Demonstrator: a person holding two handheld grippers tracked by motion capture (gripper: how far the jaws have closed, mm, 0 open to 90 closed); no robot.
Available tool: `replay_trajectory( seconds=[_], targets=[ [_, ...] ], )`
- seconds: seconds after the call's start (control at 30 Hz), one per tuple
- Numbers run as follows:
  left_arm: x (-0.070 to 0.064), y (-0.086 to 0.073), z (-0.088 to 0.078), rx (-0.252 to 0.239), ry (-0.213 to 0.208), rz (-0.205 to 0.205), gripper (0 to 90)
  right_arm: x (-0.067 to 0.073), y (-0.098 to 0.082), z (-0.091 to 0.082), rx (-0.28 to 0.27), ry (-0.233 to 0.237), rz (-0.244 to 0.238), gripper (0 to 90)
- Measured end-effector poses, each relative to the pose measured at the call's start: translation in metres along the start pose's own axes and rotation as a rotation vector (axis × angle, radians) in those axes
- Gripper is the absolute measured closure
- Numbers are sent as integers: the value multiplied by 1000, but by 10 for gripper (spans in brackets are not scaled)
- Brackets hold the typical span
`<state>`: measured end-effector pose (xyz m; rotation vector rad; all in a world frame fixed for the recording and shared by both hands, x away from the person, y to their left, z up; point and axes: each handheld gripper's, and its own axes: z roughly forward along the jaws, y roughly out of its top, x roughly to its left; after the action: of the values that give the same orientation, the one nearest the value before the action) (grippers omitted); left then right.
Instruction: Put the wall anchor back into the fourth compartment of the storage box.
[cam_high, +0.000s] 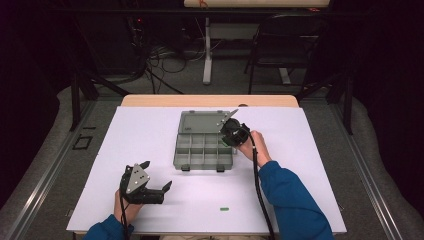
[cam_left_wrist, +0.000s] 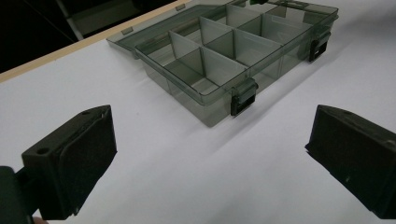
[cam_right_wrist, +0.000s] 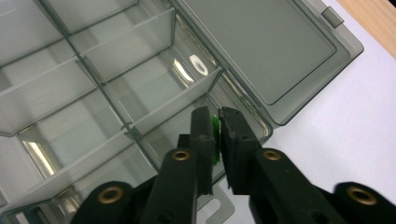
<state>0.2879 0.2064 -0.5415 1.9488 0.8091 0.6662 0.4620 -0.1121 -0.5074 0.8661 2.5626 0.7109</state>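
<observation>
While the left gripper (cam_high: 156, 176) idles agape, the right gripper (cam_right_wrist: 217, 122) pinches a small green flat piece (cam_right_wrist: 215, 140) directly above the smoky translucent plastic compartment box's (cam_right_wrist: 93, 107) corner cell.

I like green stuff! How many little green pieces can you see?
2. One green piece is pinched in the right gripper over the box, at a corner compartment by the lid. The other lies on the table near the front edge. More may be hidden.

Blue sleeves (cam_high: 292, 200), black tongs (cam_right_wrist: 217, 128) with brass-ringed screw holes, grey three-cornered plate (cam_high: 137, 178), black cable (cam_high: 262, 200).
</observation>
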Motion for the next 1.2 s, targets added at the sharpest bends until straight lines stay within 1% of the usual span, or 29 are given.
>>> replay_trajectory(
  seconds=[0.07,0.1,0.17,0.2,0.23,0.3,0.33,0.37,0.47,0.53,0.6,0.73,0.8,0.87,1.2],
  targets=[
    [0,0,0,0,1,3,6,-1,0,0,-9,3,15,727],
    [1,0,0,-1,2,5,7,-2,-1,-1,-9,8,16,664],
    [1,0,0,-2,4,3,7,-2,-1,-3,-17,9,28,602],
    [0,0,0,-2,4,3,7,-2,-2,-4,-22,10,34,549],
    [0,0,0,-2,4,3,7,-2,-2,-6,-30,7,41,518],
    [0,0,-1,-2,4,6,7,-4,-4,-11,-45,18,55,452],
    [0,0,0,-2,4,6,7,-4,-4,-13,-59,21,59,411],
    [0,0,-1,-3,4,6,7,-3,-5,-16,-70,18,67,352],
    [0,0,-1,-3,5,4,7,-3,-7,-26,-106,22,69,240],
    [0,0,-1,-4,7,6,8,0,-9,-32,-127,23,71,198],
    [0,1,-1,-6,6,4,7,3,-10,-40,-145,26,67,159],
    [0,1,-1,-5,9,6,8,11,-15,-53,-185,22,53,129],
    [0,1,-1,-6,8,6,8,15,-17,-58,-189,25,40,110],
    [0,1,-1,-6,7,6,8,19,-20,-63,-205,32,34,92],
    [-1,1,-1,-6,9,7,8,38,-38,-77,-227,42,-1,54]
  ],
)
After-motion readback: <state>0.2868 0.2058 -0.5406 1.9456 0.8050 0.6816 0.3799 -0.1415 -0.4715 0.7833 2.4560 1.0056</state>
